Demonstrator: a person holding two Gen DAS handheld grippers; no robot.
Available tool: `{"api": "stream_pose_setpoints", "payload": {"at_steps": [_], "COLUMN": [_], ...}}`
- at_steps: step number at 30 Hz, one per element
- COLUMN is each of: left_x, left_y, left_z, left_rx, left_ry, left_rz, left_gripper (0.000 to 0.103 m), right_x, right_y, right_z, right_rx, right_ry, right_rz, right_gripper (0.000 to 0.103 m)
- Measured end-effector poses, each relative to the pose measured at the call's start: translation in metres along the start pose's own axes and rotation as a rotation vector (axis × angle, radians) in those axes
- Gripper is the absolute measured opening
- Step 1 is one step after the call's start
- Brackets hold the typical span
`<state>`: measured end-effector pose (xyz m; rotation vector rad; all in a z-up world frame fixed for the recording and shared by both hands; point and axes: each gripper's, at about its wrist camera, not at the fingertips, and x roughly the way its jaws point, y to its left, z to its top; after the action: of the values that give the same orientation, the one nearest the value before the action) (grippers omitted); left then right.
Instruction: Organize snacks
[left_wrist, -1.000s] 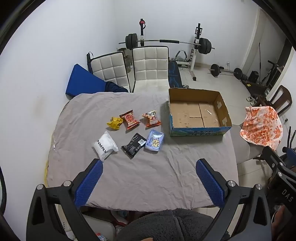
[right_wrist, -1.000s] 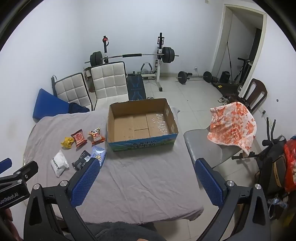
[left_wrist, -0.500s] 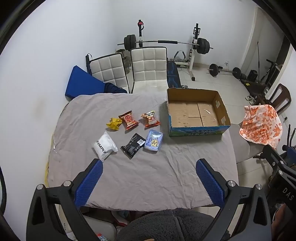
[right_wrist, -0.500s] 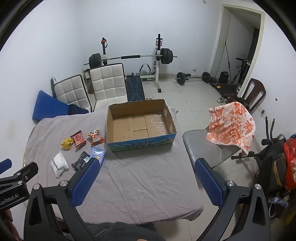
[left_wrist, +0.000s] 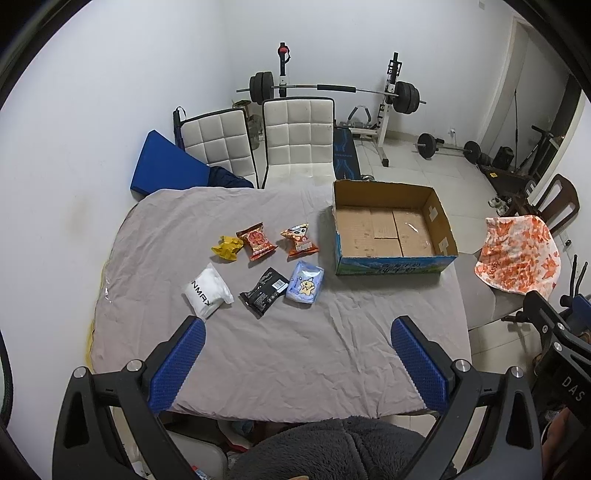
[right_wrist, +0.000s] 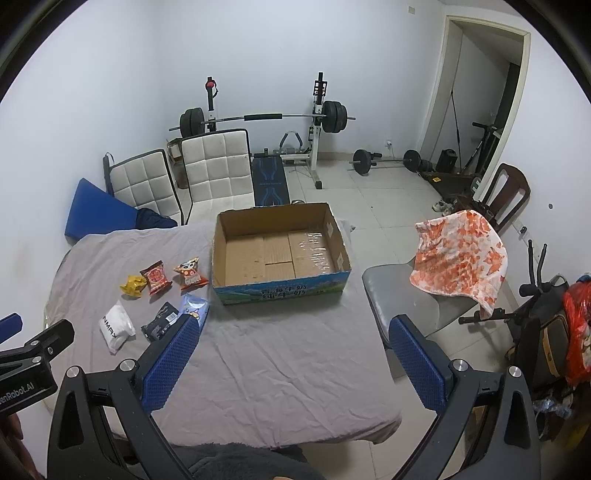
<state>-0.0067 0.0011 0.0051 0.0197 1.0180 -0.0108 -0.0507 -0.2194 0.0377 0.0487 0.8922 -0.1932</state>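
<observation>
My left gripper (left_wrist: 297, 354) and right gripper (right_wrist: 291, 349) are wide open and hold nothing; six snacks (left_wrist: 264, 267) lie left of the box (left_wrist: 391, 225) on the worktop (left_wrist: 295, 350).

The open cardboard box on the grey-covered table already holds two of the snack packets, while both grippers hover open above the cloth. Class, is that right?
Not quite. The left wrist view shows the open cardboard box holds nothing: all six snack packets, such as the pale blue packet, lie on the grey cloth beside it. The left gripper and right gripper do hover open.
</observation>
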Motion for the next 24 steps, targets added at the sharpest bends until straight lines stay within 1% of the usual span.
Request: {"api": "stream_pose_setpoints", "payload": {"at_steps": [24], "left_x": [-0.0066], "left_y": [0.0015], "left_z": [0.0024], "left_rx": [-0.009], "left_ry": [-0.017], "left_rz": [-0.004], "left_gripper": [0.103], "right_x": [-0.005], "right_y": [0.0016], "right_z": [0.0032], "right_rx": [-0.004], "right_ry": [-0.01], "right_rz": [-0.001], "right_gripper": [0.103]}}
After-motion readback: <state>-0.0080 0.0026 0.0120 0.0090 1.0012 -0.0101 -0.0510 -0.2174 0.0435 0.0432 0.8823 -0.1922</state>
